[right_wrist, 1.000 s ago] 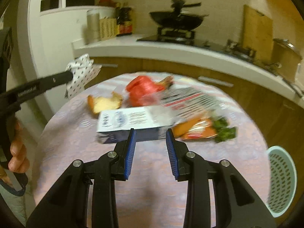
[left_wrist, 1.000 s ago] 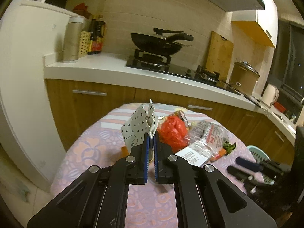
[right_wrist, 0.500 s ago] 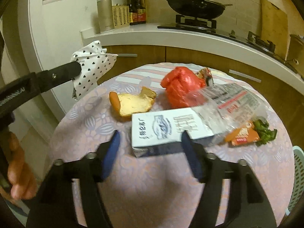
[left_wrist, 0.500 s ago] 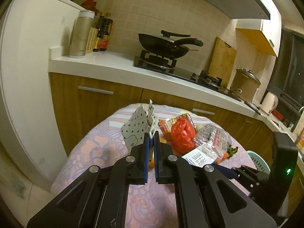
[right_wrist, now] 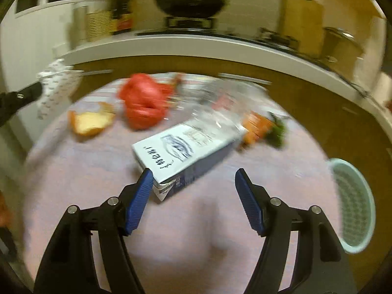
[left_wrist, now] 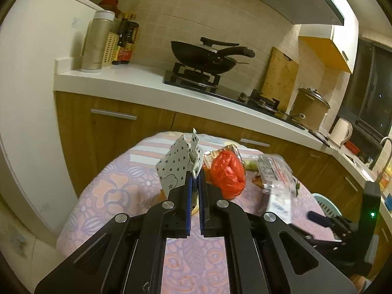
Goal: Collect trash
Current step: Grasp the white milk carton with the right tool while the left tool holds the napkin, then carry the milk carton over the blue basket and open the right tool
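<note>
left claw (left_wrist: 194,178): pressed together on a white bag with little black hearts (left_wrist: 177,165), held up in the air above the near-left part of the tabletop. You can spot the same bag way off at the left edge of the right wrist view too.

right claw (right_wrist: 193,176): spread wide, nothing pinched. Its left blue pad (right_wrist: 138,202) sits right at the near corner of the milk carton, can't tell if it's actually touching since that whole view is pretty smeared.

milk carton (right_wrist: 188,147): white and blue box lying flat on its side, angled away to the right, roughly mid tabletop.

red plastic bag (right_wrist: 142,103): scrunched up, further back, left of centre.

bread chunk (right_wrist: 90,122): yellowish piece lying to the left of the red bag.

clear wrapper (right_wrist: 220,100): crinkly see-through packaging with red print, behind the carton and resting partly over its far end.

orange packet (right_wrist: 257,127): off the carton's far right end, with some green leafy bits (right_wrist: 278,131) beside it.

tabletop (right_wrist: 85,176): round, covered in a pinkish-purple floral cloth.

basket (right_wrist: 352,205): pale green, perforated, off the right edge of the tabletop and lower down.
</note>
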`<state>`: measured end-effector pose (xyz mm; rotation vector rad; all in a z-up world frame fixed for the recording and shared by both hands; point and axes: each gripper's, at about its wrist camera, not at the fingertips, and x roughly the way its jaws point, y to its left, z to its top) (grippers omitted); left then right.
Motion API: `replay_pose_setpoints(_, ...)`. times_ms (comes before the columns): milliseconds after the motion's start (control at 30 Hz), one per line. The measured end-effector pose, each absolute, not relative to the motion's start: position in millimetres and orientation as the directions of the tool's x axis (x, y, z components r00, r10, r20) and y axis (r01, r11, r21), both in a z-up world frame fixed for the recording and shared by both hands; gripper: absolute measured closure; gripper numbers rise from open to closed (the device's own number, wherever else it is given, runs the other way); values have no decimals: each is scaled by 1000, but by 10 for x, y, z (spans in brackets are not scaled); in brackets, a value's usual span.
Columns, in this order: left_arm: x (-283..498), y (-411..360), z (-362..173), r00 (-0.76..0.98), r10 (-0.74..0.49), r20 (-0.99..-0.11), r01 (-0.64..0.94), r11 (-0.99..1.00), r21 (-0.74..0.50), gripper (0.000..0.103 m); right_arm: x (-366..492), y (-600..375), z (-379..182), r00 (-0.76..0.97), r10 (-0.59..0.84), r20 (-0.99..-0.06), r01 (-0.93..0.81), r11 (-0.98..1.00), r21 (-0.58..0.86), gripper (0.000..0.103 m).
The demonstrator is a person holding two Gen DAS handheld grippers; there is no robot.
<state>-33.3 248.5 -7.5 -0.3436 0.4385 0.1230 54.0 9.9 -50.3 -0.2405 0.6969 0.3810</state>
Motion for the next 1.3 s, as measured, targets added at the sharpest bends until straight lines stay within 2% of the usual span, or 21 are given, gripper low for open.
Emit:
replay_pose_setpoints(133,-289,2415,-96,898,21,-439,-168,939,-300,100,578,-375,-510,716,187,-672,-310,948,-67,38)
replay_pose_setpoints(300,-226,2311,-94,899,-11,-438,-136,943,-304,100,601,-409,-512,653,289,-700,-331,940,80,36)
replay_pose_setpoints(333,-216,2279,-88,900,-18,-436,-129,944,-305,100,610,-348,-509,644,307,-701,-337,936,100,33)
replay_pose_setpoints(400,-203,2225,-71,901,-27,-432,-117,946,-303,100,633,-133,-524,629,332,-703,-326,933,150,16)
replay_pose_setpoints(467,-197,2162,-49,903,-33,-428,-105,949,-296,100,657,41,-562,632,319,-706,-296,942,161,12)
replay_pose_setpoints(600,-188,2106,-18,904,-40,-426,-94,953,-288,100,830,295,-691,673,163,-721,-159,984,74,12)
replay_pose_setpoints(767,-162,2065,-11,899,-45,-436,-87,957,-278,100,1074,274,-833,622,153,-768,-85,988,128,13)
replay_pose_setpoints(800,-152,2062,-7,897,-46,-439,-86,957,-276,100,1101,250,-873,604,161,-780,-81,987,141,14)
replay_pose_setpoints(833,-137,2045,-3,895,-46,-443,-86,958,-273,100,1113,224,-902,593,171,-787,-85,985,150,21)
replay_pose_setpoints(867,-127,2037,4,894,-47,-445,-84,959,-270,100,1092,210,-893,600,169,-782,-97,986,139,31)
replay_pose_setpoints(900,-111,2008,18,894,-47,-446,-81,961,-264,100,1064,207,-883,597,173,-783,-123,985,124,48)
replay_pose_setpoints(933,-103,1987,30,893,-46,-447,-80,962,-260,100,1044,202,-883,591,181,-786,-143,983,119,52)
replay_pose_setpoints(1100,-21,1795,126,897,-49,-440,-62,970,-233,100,689,9,-877,518,340,-785,-348,922,169,52)
replay_pose_setpoints(1300,161,1395,227,896,-68,-440,-28,978,-208,100,302,-506,-868,517,394,-760,-483,867,121,52)
